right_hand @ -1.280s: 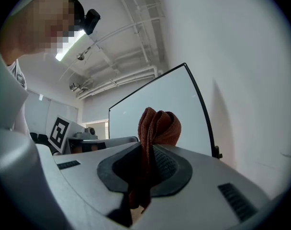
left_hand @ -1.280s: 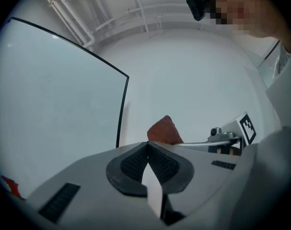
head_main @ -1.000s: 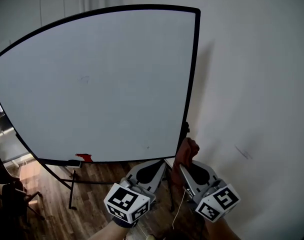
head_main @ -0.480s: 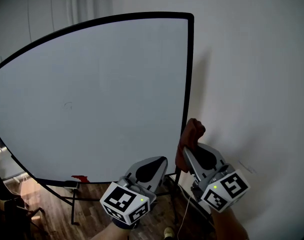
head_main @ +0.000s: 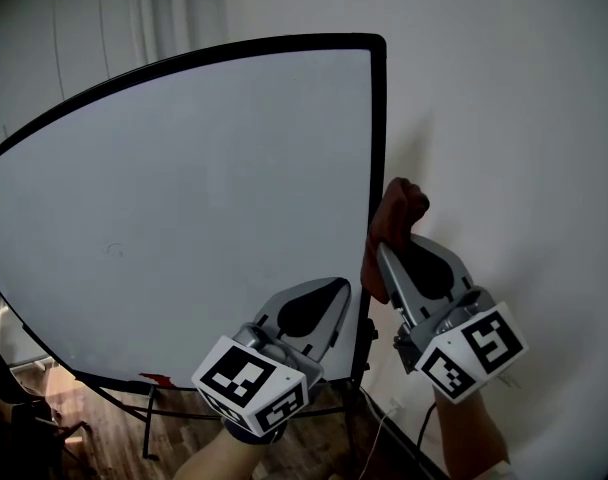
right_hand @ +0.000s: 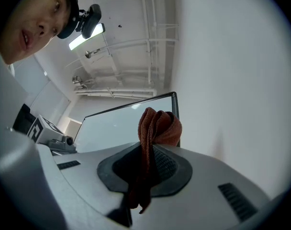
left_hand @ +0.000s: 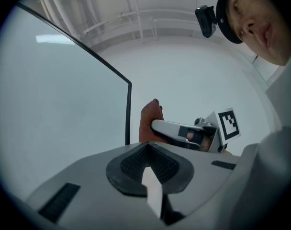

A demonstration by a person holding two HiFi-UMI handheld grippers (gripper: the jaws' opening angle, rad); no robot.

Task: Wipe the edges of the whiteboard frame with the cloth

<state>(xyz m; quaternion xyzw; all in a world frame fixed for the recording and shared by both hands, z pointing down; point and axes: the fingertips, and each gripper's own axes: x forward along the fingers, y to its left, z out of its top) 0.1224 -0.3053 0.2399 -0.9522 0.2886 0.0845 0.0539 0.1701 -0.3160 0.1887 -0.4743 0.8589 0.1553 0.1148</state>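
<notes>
The whiteboard [head_main: 204,208] fills the left and middle of the head view, its white surface bare apart from a faint mark or two. A small red object [head_main: 156,378] sits at its bottom edge. Below that, the dark legs of the stand [head_main: 149,418] rest on a wooden floor [head_main: 104,438].

The black frame [head_main: 377,148] runs along the top of the board and down its right side.

The left gripper [head_main: 329,293] is held low in front of the board's lower right corner. In the left gripper view its jaws are pressed together with nothing between them [left_hand: 146,150].

Just right of the frame's vertical edge, about halfway up it, is the right gripper [head_main: 389,258]. It points upward, and the cloth [head_main: 396,213], a rust-red knitted one, is pinched in its jaws. In the right gripper view the jaws [right_hand: 148,152] are closed on the cloth [right_hand: 157,126]. A bunched fold sticks out past the tips and a loose end hangs down behind the pads.

The fold lies against or just beside the right edge of the frame, but no view settles whether they touch. The left gripper view shows the cloth [left_hand: 149,121] close to the right of that edge.

The plain white wall [head_main: 504,118] takes up the right of the head view.
</notes>
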